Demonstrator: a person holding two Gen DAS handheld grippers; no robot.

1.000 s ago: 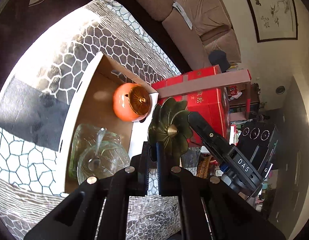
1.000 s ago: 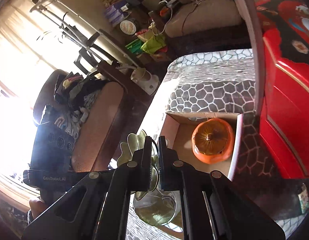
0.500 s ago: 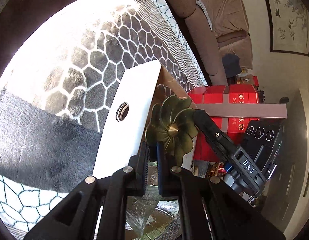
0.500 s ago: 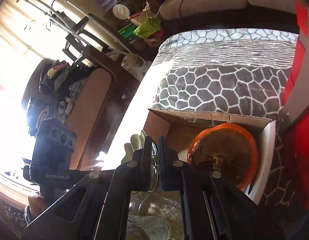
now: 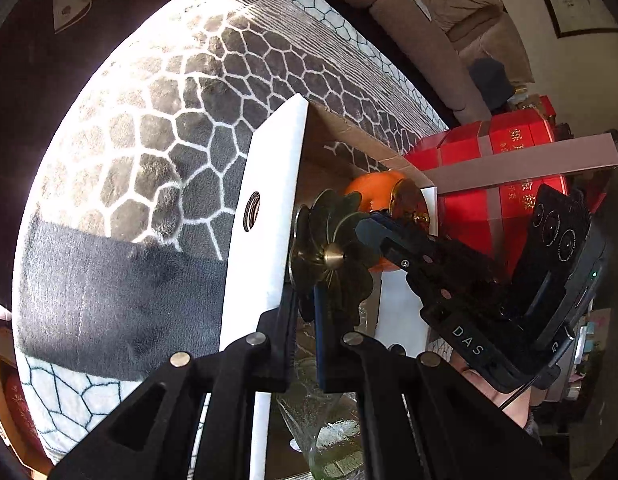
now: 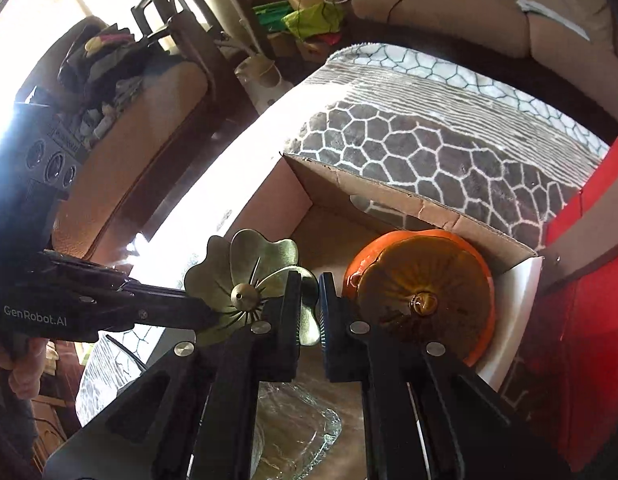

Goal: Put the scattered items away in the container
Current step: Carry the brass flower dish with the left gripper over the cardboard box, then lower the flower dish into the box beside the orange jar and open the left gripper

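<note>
A brass flower-shaped dish [image 5: 329, 256] hangs over the open cardboard box [image 5: 265, 200], held from two sides. My left gripper [image 5: 307, 300] is shut on its lower petals. In the right wrist view my right gripper [image 6: 309, 292] is shut on the petals at the right edge of the dish [image 6: 245, 276], and the left gripper [image 6: 201, 312] comes in from the left. Inside the box [image 6: 389, 196] sit an orange pumpkin-shaped jar [image 6: 425, 292] and a clear glass dish [image 6: 297, 432] below the fingers. The right gripper's tip [image 5: 373, 232] shows against the jar [image 5: 373, 186] in the left wrist view.
The box rests on a honeycomb-patterned blanket [image 5: 169, 128]. Red gift boxes [image 5: 509, 168] stand close beside the box. A beige sofa [image 6: 469, 12] lies beyond, and a brown armchair [image 6: 149, 128] piled with clothes stands at the left.
Both grippers have sunk toward the box with the brass dish still between them, and both views have rolled. The box and the orange jar now look larger and nearer.
</note>
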